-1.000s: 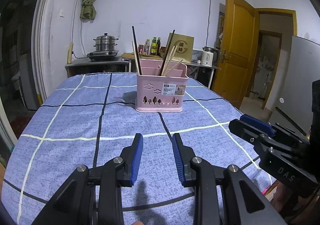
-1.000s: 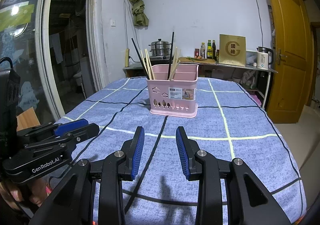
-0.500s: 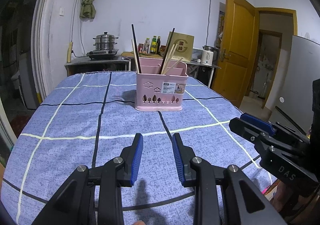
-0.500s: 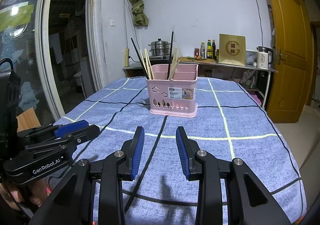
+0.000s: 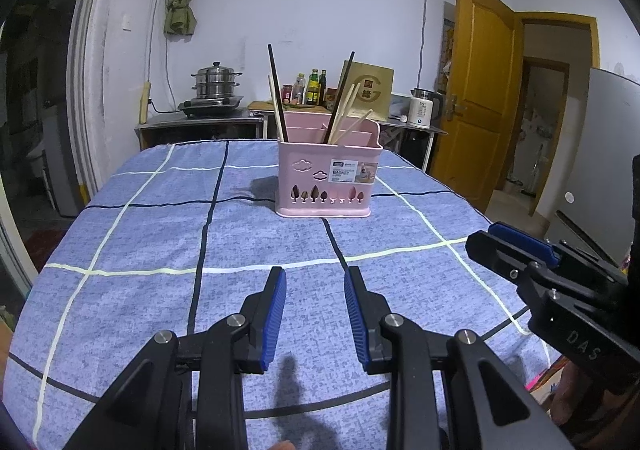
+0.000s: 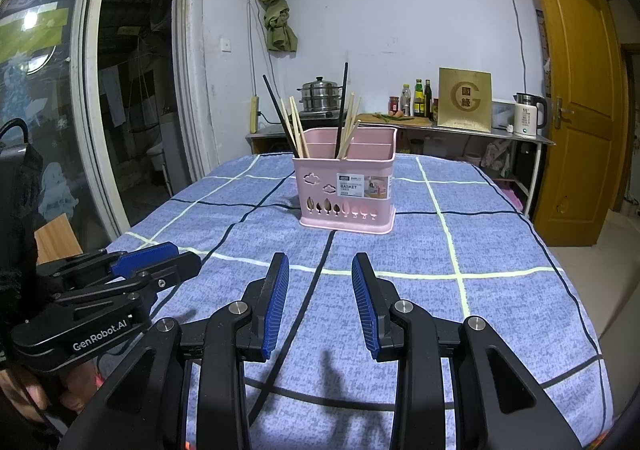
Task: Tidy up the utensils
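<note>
Over the near edge of the desk (image 5: 132, 290), both grippers hang side by side, pointing toward the far end. Left gripper (image 5: 314, 282): blue-padded fingers (image 5: 275, 306) parted by a moderate gap, nothing between them, only the blue checked cloth (image 6: 460, 310) showing through. Right gripper (image 6: 320, 270): same story, fingers (image 6: 362, 298) apart with a moderate gap, gripping nothing, touching nothing.

From the left wrist view the right gripper sits at 3 o'clock, its black frame well off to the side; from the right wrist view the left gripper shows at 9 o'clock, a hand wrapped under its body.

Up at 12 o'clock, well apart from both sets of fingers, stands the pink utensil basket (image 5: 328, 186), upright on the cloth, a white label on its front. Chopsticks (image 6: 296, 126) lean out of its compartments: pale wooden ones and dark ones (image 5: 277, 90), some tilted toward 11 o'clock, others toward 1 o'clock.

Beyond the desk, a steel steamer pot (image 5: 216, 80) on a counter at 11 o'clock, bottles (image 6: 418, 98) and a white kettle (image 6: 526, 120) at 1 o'clock, a yellow door (image 5: 476, 90) at 2 o'clock.
</note>
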`<state>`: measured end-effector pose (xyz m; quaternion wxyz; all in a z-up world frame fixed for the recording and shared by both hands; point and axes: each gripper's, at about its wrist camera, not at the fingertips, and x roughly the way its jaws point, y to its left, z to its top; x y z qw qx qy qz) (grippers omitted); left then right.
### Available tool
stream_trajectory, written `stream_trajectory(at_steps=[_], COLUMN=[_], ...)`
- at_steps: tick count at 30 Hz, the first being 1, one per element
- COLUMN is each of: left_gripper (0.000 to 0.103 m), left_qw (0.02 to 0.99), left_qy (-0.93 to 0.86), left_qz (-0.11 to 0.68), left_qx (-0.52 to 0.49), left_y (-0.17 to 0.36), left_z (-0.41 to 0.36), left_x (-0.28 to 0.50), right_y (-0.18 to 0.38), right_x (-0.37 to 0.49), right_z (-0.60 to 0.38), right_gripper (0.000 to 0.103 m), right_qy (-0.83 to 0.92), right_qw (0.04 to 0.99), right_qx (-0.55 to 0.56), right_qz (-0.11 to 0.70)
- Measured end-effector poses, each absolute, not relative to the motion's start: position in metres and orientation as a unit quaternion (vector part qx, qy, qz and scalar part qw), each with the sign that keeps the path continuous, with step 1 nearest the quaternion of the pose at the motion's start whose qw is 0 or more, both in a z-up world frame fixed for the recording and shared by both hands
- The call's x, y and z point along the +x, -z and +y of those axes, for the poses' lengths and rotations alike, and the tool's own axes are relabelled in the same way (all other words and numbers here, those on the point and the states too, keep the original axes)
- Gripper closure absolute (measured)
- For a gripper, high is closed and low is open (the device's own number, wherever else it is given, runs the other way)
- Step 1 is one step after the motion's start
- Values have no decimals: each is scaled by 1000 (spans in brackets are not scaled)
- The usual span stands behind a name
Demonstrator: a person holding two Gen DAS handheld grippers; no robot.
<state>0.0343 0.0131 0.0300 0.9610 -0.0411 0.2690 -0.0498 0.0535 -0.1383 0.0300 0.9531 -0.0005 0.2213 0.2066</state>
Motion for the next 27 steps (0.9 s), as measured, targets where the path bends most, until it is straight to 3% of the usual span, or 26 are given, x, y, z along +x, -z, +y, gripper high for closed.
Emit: stream_trajectory(at_steps=[27], left_gripper=[73], left_qw=[962], left_qy=[38], left_qz=[266], left_qx=[-36], left_y=[-27], left_z=[10], left_x=[32], right_y=[-28], right_x=[53], right_z=[-138], right_gripper=[69], right_qy=[-208], right_qw=[952], right_qx=[0], right_qz=[223])
